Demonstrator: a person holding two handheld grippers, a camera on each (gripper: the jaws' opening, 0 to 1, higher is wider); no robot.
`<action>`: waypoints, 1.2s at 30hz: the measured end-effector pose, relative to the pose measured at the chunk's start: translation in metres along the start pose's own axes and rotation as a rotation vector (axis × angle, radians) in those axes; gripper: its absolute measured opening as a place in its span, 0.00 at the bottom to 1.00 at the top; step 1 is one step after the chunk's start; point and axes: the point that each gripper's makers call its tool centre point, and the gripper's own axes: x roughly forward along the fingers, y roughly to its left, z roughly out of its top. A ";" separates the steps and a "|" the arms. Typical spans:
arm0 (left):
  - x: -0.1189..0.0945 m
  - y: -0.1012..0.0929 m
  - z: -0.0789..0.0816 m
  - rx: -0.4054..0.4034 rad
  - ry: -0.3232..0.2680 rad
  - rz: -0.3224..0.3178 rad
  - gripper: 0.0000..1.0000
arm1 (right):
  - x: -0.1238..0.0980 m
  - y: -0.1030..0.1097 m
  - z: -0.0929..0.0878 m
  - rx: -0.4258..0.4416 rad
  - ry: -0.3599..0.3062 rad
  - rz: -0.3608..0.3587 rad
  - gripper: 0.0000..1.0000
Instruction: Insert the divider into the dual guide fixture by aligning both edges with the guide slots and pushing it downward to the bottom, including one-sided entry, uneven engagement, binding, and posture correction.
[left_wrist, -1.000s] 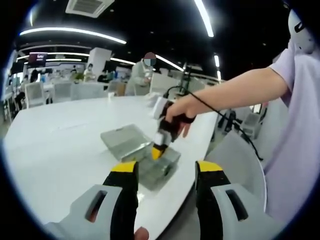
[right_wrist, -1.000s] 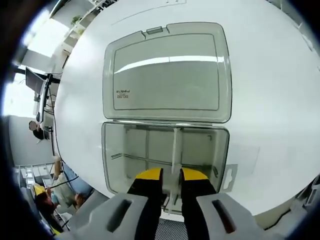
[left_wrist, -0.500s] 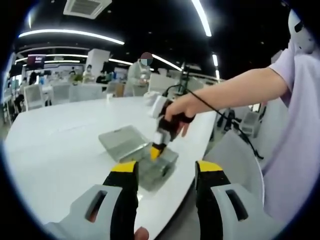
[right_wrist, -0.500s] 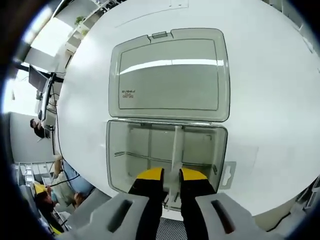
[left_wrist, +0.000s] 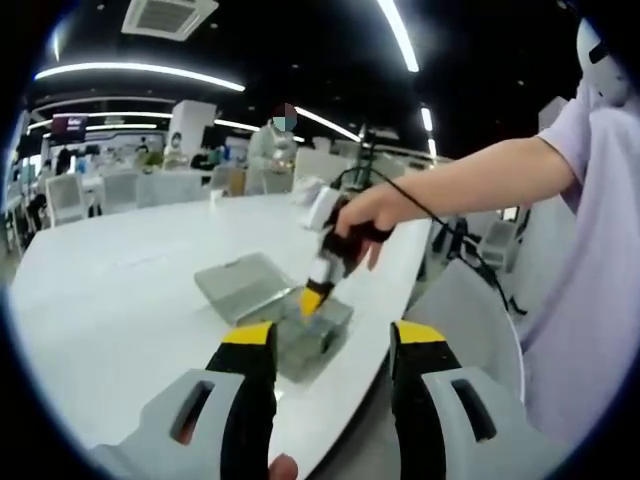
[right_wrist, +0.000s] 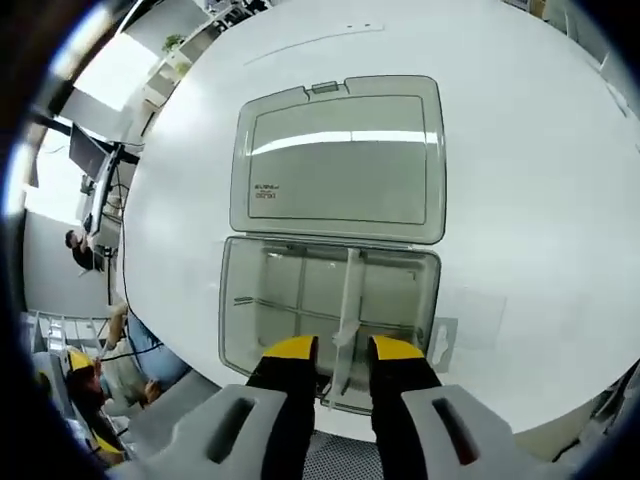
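- Hovering over the open box (right_wrist: 330, 320), the right gripper (right_wrist: 341, 352) has its jaws slightly apart, flanking the divider (right_wrist: 346, 310); whether they pinch it I cannot tell.
- Divider stands in the box, running front wall to hinge side, apparently in its slots.
- Lid (right_wrist: 338, 160) lies flat behind, out of the way.
- Left gripper (left_wrist: 331, 345) waits open and empty, off the table (left_wrist: 120, 270) edge.

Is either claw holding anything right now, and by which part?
Nothing is held. The right claw is open around the divider in the box; left claw is open.
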 end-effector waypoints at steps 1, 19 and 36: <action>0.000 0.000 0.000 0.002 0.000 -0.001 0.44 | -0.001 0.001 0.000 -0.012 -0.008 0.006 0.19; -0.007 -0.004 0.004 0.016 0.013 -0.029 0.44 | -0.016 0.016 -0.008 -0.151 -0.129 0.158 0.38; -0.020 0.005 0.004 -0.007 0.002 0.084 0.44 | -0.052 0.027 -0.004 -0.368 -0.285 0.252 0.41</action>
